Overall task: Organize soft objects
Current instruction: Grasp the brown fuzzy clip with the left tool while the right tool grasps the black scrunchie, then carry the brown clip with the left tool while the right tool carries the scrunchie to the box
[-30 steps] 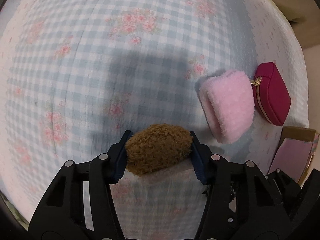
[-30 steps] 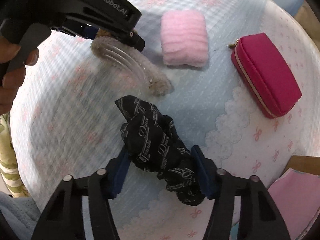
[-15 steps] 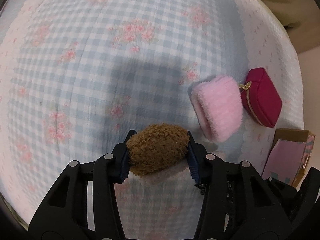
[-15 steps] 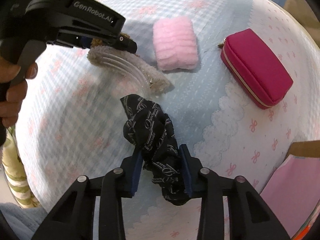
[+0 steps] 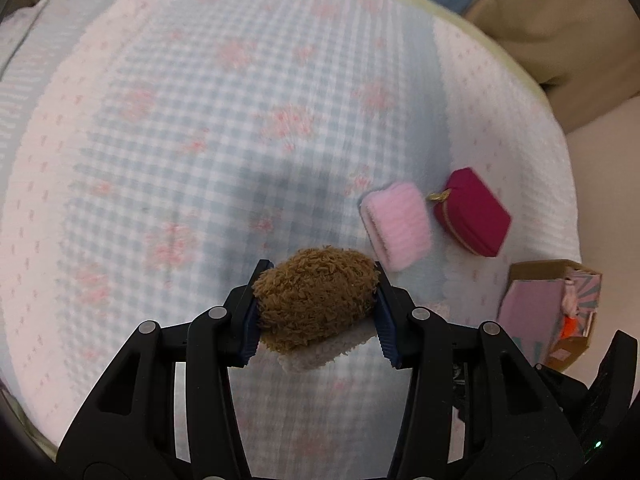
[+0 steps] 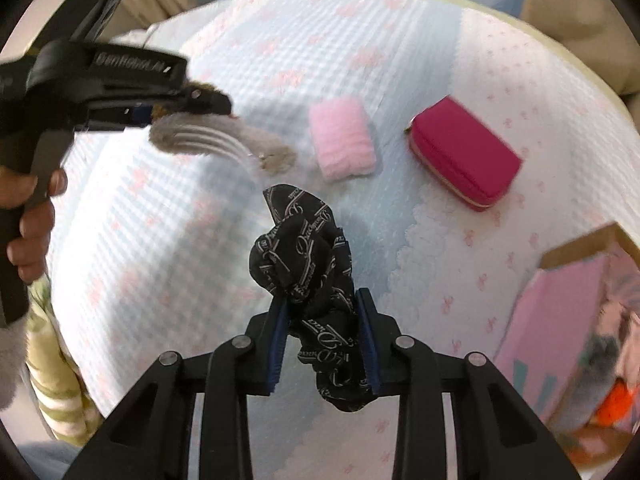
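Note:
My left gripper (image 5: 316,312) is shut on a fuzzy brown and cream hair claw (image 5: 316,304), held above the bed. In the right wrist view the same claw (image 6: 224,140) hangs from the left gripper (image 6: 188,100) at upper left. My right gripper (image 6: 322,340) is shut on a black printed scrunchie (image 6: 308,280), lifted off the bedspread. A pink fluffy pouch (image 5: 396,224) (image 6: 344,142) and a magenta zip pouch (image 5: 472,212) (image 6: 464,164) lie on the bed.
The blue and pink checked bedspread (image 5: 200,140) covers the bed. A cardboard box with a pink lid (image 5: 552,312) (image 6: 560,320) holding soft items sits beyond the bed's right edge. A beige cushion (image 5: 560,20) is at the far right.
Both grippers have risen away from the bed with their items. The right gripper closed tighter on the scrunchie and lifted it. The pouches look smaller and farther.

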Demonstrator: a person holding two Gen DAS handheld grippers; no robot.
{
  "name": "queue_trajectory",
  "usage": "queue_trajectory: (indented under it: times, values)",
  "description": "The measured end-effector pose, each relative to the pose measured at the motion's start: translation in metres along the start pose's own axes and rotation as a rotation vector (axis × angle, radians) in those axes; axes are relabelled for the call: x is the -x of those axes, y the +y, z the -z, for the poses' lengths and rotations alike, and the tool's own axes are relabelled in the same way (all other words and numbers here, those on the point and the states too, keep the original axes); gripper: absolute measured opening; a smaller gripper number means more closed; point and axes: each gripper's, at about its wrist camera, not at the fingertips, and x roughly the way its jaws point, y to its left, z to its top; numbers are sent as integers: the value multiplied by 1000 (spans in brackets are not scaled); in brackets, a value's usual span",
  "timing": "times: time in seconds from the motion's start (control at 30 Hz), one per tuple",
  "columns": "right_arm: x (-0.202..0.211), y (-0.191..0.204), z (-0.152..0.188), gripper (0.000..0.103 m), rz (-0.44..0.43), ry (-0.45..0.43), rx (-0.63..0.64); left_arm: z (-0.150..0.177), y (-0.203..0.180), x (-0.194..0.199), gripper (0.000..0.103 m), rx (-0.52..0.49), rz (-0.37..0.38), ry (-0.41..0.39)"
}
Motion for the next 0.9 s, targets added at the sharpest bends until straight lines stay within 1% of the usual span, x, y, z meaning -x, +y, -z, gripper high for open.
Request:
queue_trajectory:
  times: [0.03,0.07,0.13,0.2,0.3,0.4,0.5,0.57,0.67,0.8,0.9]
  values:
    - [10,3,3,30,4,-14,-11,3,-3,8,44,4,2,-13]
    - [25,0,3,30,7,-29,-24,6,-2,24,44,7,5,-32]
    - [53,9,10,30,11,-68,-62,11,-9,47,44,7,7,-63]
    - [70,24,13,30,15,-101,-90,18,-12,76,44,6,17,-96]
    - [115,36,20,30,33,-150,-124,30,-17,121,44,-3,36,-149]
    - [160,45,29,30,46,-200,-170,42,-27,166,44,-27,56,-196]
    - [199,49,38,30,64,-260,-206,56,-46,208,44,-80,67,-253]
    - [225,44,44,30,81,-299,-227,63,-61,227,44,-112,71,-283]
    - [257,32,52,30,104,-347,-255,72,-83,246,44,-137,90,-315]
    - [293,1,68,30,125,-399,-284,84,-128,263,44,-162,113,-349]
    - [314,-29,81,30,142,-417,-291,95,-167,266,44,-161,131,-368]
